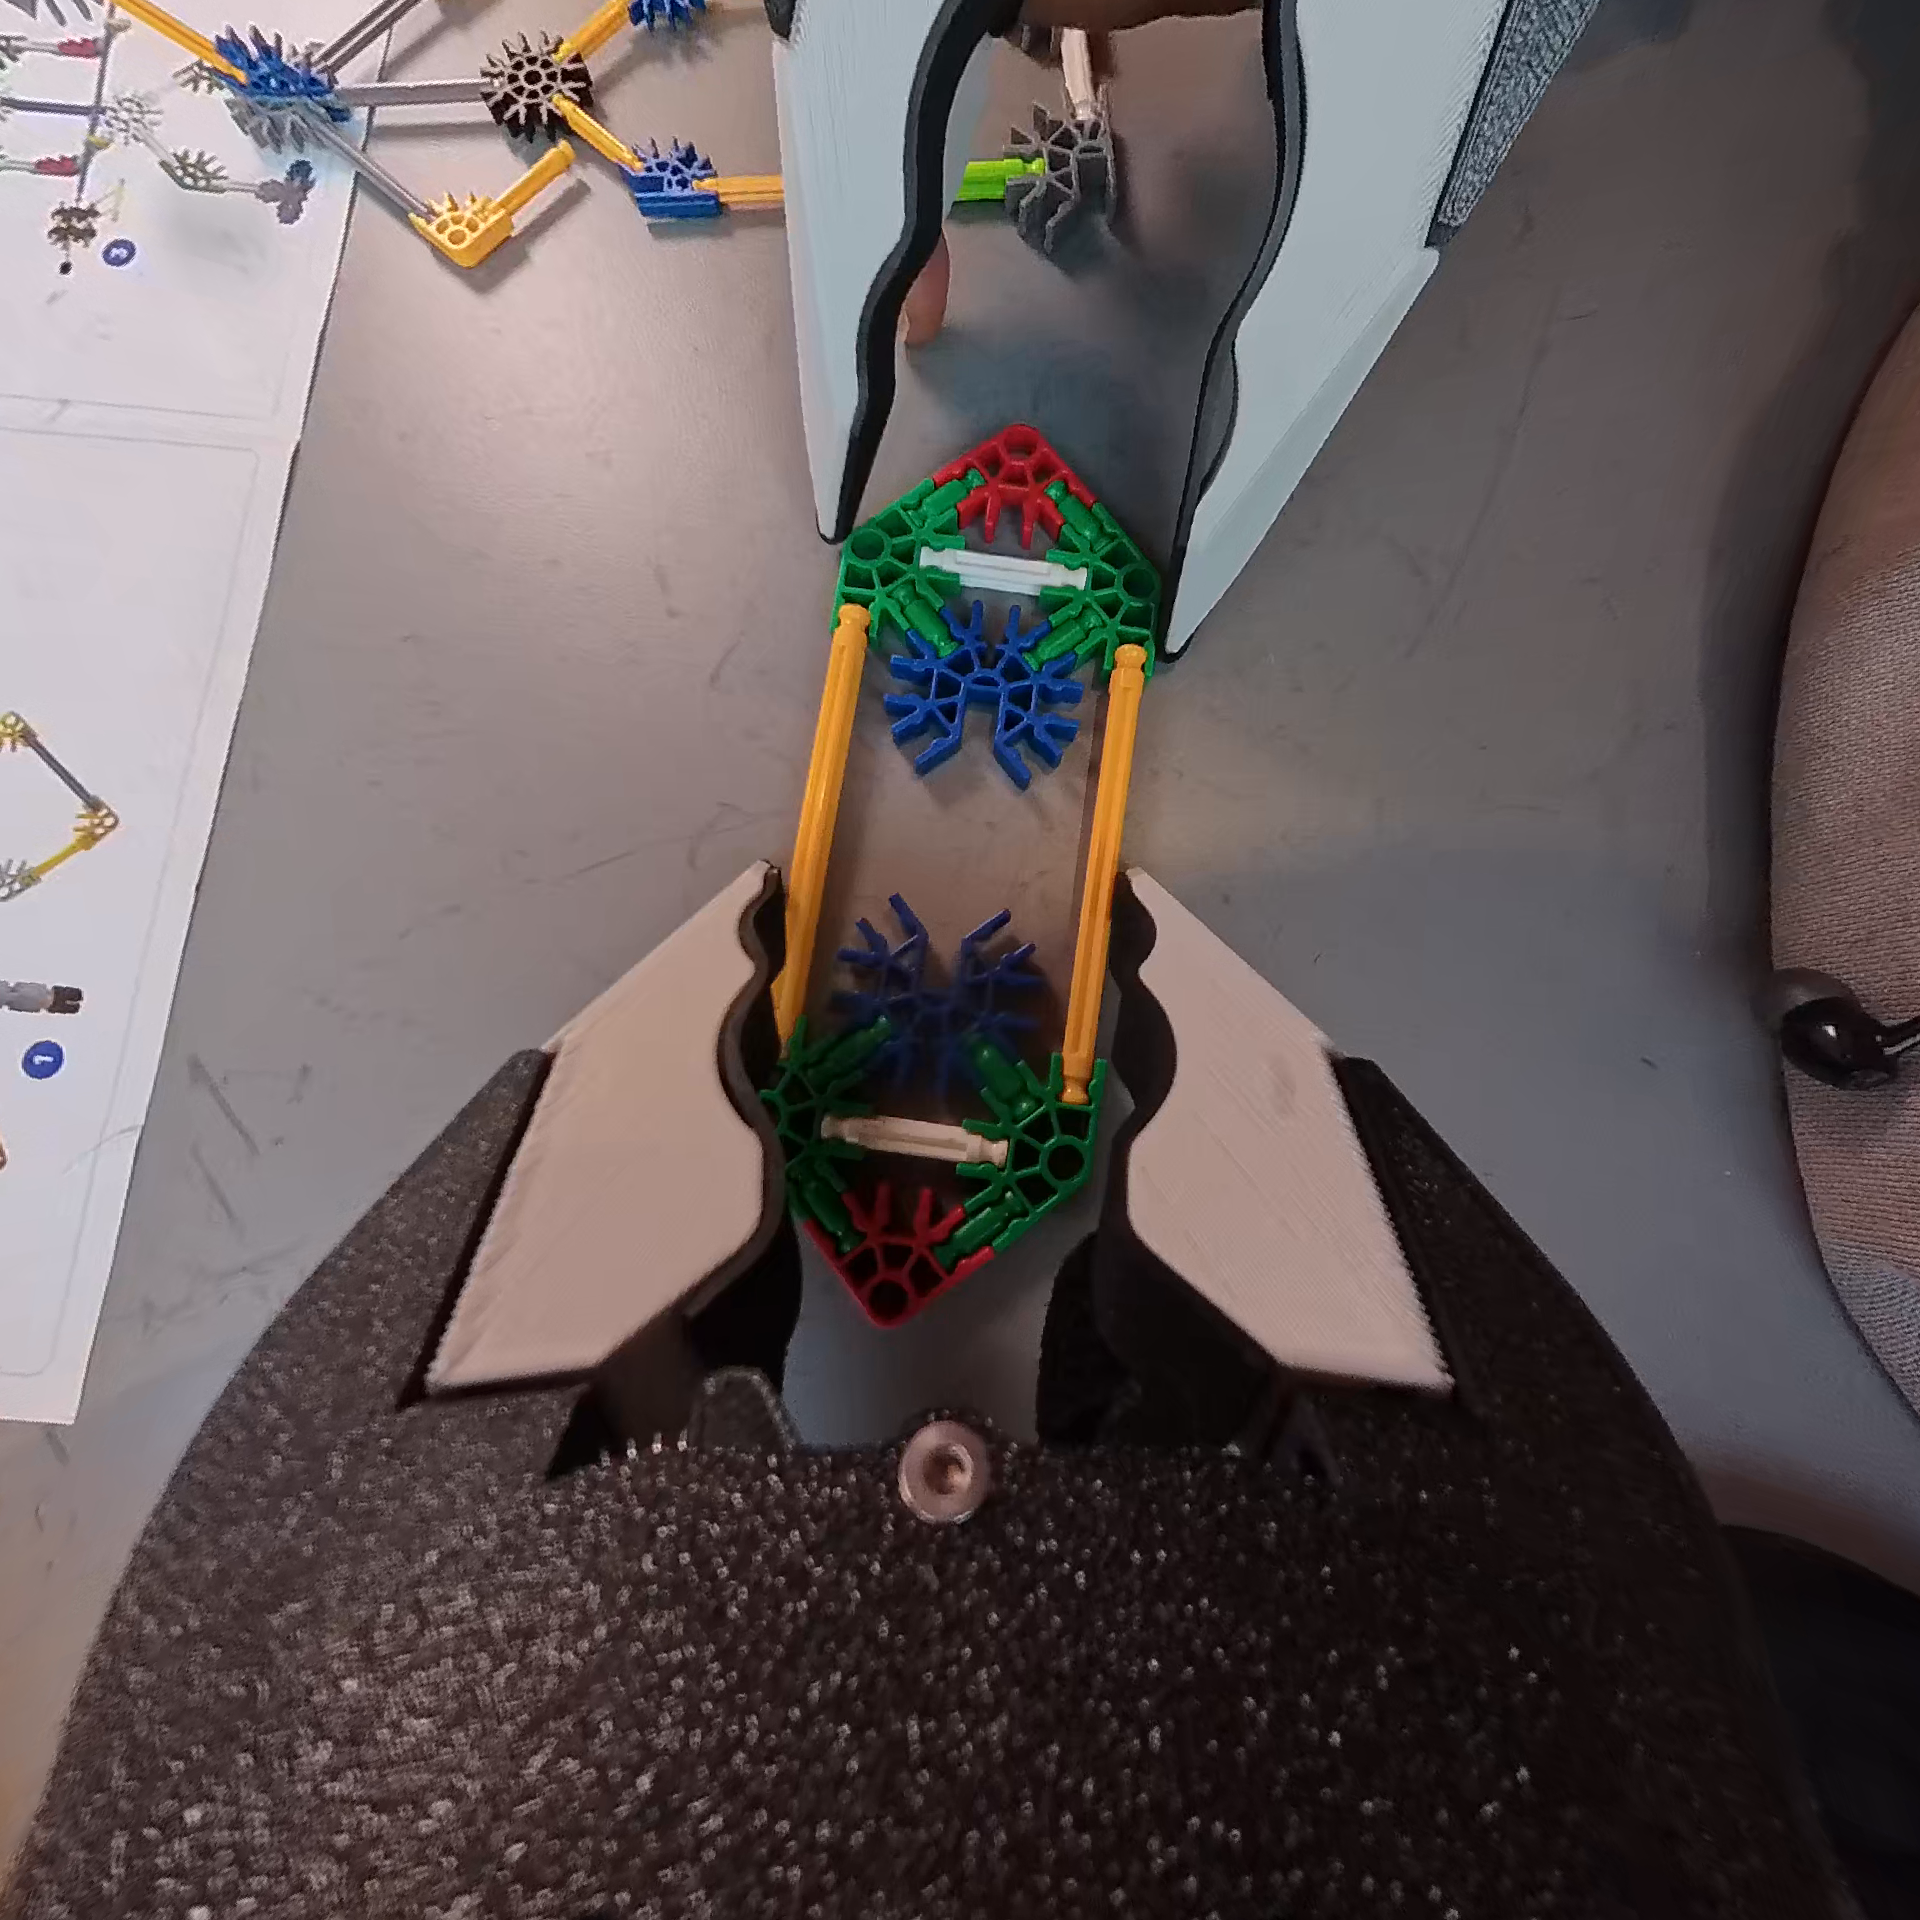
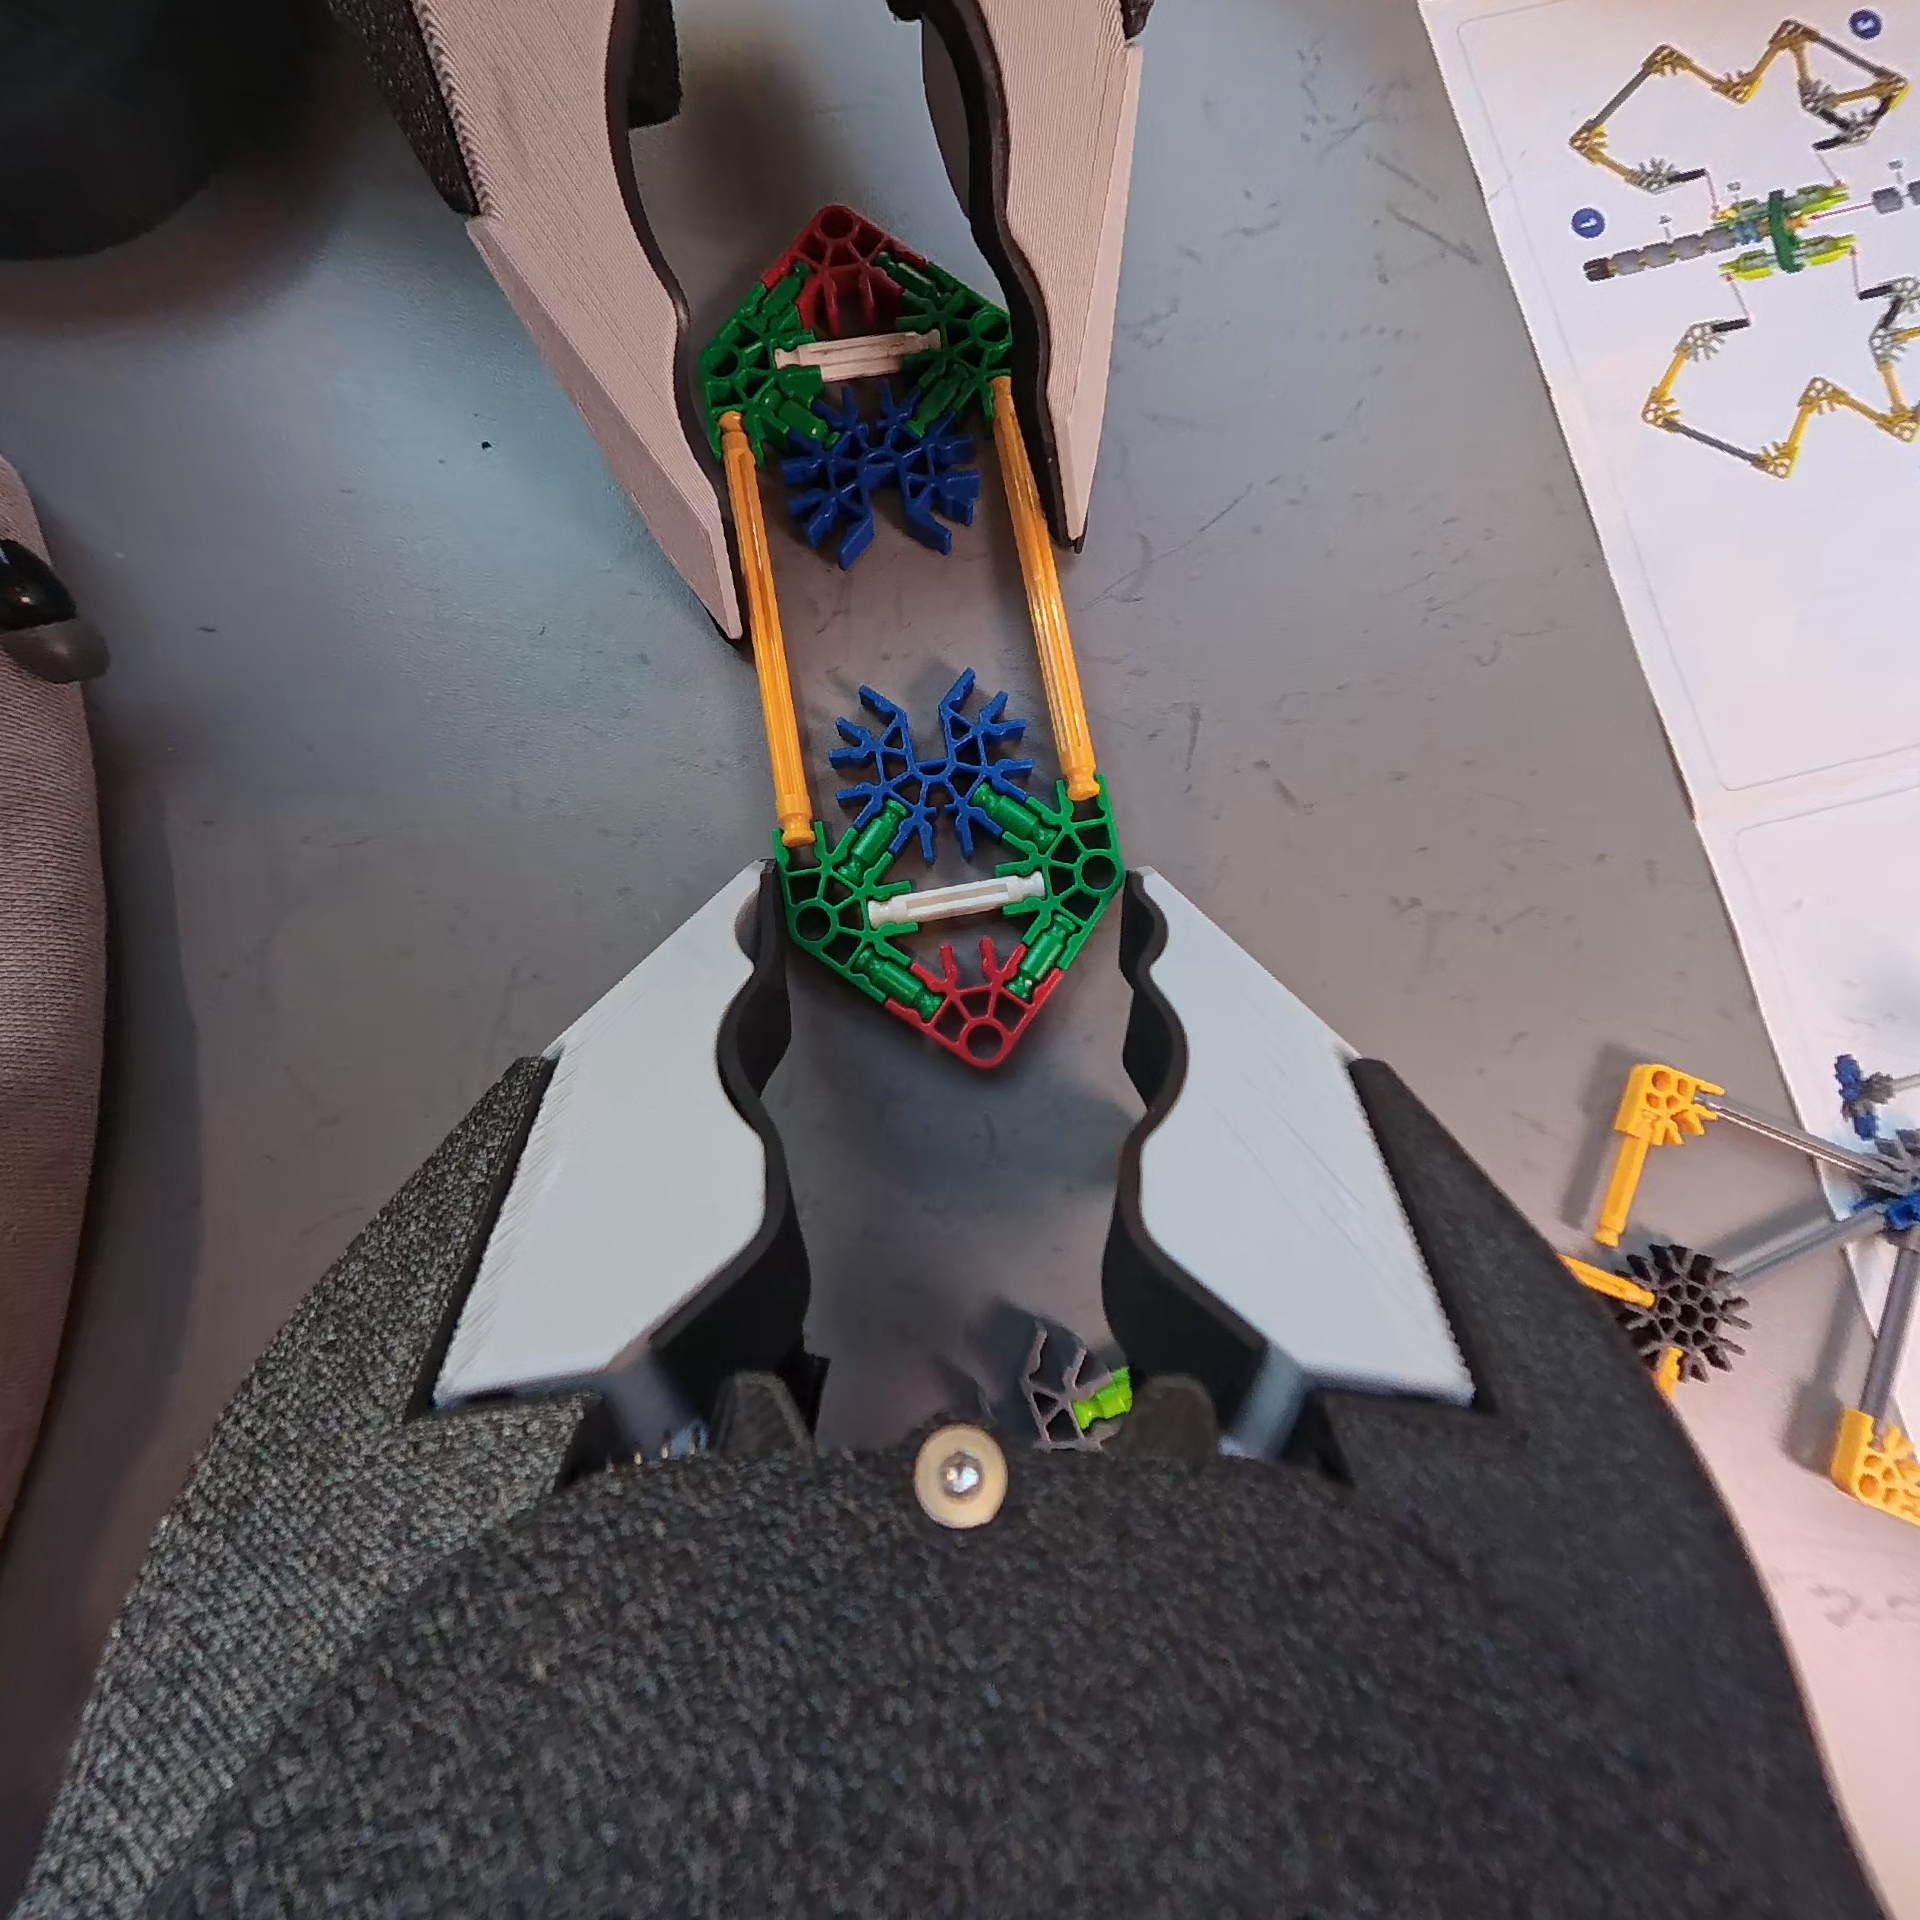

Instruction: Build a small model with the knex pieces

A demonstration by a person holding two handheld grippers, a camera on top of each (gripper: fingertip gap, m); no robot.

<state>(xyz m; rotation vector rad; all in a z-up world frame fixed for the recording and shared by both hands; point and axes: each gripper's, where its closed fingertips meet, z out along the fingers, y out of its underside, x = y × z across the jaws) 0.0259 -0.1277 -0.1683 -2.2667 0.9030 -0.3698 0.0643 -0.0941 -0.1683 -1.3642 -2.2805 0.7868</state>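
Left wrist view shows the left gripper (image 1: 945, 1039), its tan fingers wide apart on either side of the near end of a flat toy frame (image 1: 966, 873) lying on the grey worktop (image 1: 468, 675). The left finger (image 1: 665, 1101) appears to touch the frame's green corner and yellow rod; the right finger sits just beside the other rod, and contact there cannot be confirmed. The jaws are spread and not clamped.

The frame is made of two matching ends, each with red, green and blue snowflake-like connectors and a short white rod, joined by two long yellow rods. It looks fully snapped together; no loose end is visible on it.

Right wrist view shows the right gripper (image 2: 951, 904), pale blue fingers also apart, their tips level with the opposite end of the same frame (image 2: 914, 634). Its green corners sit between the tips, just beside them, with no firm squeeze visible.

Both grippers point towards each other along the frame's length, angled down over the worktop.

Beyond them, a small grey connector with a lime green rod (image 1: 1049, 177) lies behind the right gripper. A larger build of yellow, blue, black and grey pieces (image 1: 540, 114) lies near a white printed instruction sheet (image 1: 135, 520). A grey fabric seat edge (image 1: 1849, 727) lies at the worktop's side.
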